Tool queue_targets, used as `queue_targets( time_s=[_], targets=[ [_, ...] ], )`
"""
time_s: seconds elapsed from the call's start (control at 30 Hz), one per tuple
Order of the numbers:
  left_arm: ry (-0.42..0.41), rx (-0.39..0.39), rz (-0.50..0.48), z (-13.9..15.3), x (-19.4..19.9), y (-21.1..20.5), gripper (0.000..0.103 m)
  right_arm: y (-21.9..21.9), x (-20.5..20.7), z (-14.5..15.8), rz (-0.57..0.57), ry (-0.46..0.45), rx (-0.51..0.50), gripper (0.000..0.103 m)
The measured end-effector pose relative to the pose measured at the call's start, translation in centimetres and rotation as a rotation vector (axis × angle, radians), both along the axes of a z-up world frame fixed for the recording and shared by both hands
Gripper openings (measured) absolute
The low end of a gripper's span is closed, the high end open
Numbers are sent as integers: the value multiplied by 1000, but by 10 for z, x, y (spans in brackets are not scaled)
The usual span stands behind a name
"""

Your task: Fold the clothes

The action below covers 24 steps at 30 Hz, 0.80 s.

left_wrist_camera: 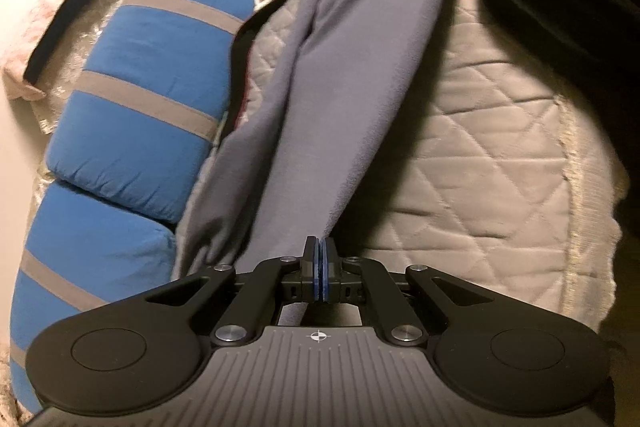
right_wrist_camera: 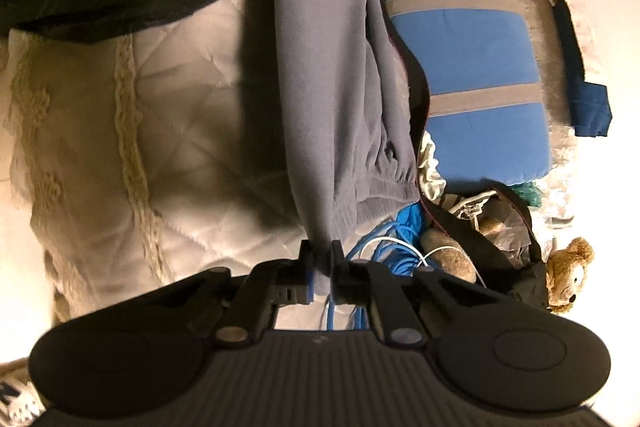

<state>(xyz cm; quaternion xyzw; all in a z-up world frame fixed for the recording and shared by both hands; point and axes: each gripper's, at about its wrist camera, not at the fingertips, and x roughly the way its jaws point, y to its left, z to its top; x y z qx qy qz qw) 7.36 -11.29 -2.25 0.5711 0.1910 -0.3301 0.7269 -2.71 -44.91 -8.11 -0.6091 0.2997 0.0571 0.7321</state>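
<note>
Your left tool [left_wrist_camera: 319,259] pinches one end of the grey sweatpants [left_wrist_camera: 336,99], your right tool [right_wrist_camera: 320,263] clamps the ribbed cuff [right_wrist_camera: 372,203]. They hang stretched between both, over the quilted bed [left_wrist_camera: 480,147]. Soft, light, droopy fleece: hold hems, keep it taut.

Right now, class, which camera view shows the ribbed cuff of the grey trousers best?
The right wrist view: the ribbed cuff lies sharp just ahead of the right gripper, which pinches the grey trousers. The left wrist view shows only their long leg, pinched by the left gripper; no ribbing is visible.
</note>
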Motion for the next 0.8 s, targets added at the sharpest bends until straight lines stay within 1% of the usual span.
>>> queue_targets(
  time_s=[0.13, 0.2, 0.23, 0.27, 0.3, 0.33, 0.4, 0.43, 0.47, 0.5, 0.53, 0.57, 0.6, 0.63, 0.67, 0.8],
  targets=[
    [8, 39, -35, -12, -14, 1, 1, -1, -2, -3, 2, 51, 10, 6],
    [-4, 55, -52, -20, -20, 4, 1, -4, 2, 8, -46, 66, 124, 7],
    [-21, 54, -55, -24, -22, 6, 1, -5, 4, 14, -69, 74, 181, 9],
    [-36, 55, -51, -27, -22, 7, 1, -7, 5, 20, -93, 81, 238, 33],
    [-37, 60, -43, -31, -22, 8, 5, -8, 7, 25, -117, 89, 296, 37],
    [-39, 62, -37, -33, -22, 10, 5, -9, 9, 31, -141, 96, 353, 40],
    [-65, 62, -31, -37, -22, 13, 6, -13, 13, 43, -189, 109, 472, 57],
    [-79, 65, -28, -39, -21, 14, 7, -20, 17, 52, -221, 96, 573, 58],
    [-92, 69, -23, -41, -21, 15, 13, -30, 22, 64, -265, 69, 702, 60],
    [-105, 70, -16, -43, -20, 16, 32, -38, 32, 74, -312, 38, 821, 62],
    [-117, 65, -10, -45, -20, 17, 42, -45, 40, 80, -354, 10, 906, 62],
    [-125, 54, -7, -45, -20, 18, 58, -53, 52, 84, -406, -24, 995, 62],
    [-129, 41, -5, -43, -21, 18, 65, -60, 64, 84, -452, -53, 1049, 61],
    [-131, 31, -2, -42, -21, 18, 66, -66, 77, 83, -497, -82, 1100, 61],
    [-131, 22, 4, -40, -22, 17, 67, -71, 88, 80, -539, -100, 1127, 61],
    [-130, -11, 29, -33, -27, 16, 68, -92, 127, 62, -698, -124, 1254, 60]
  ],
)
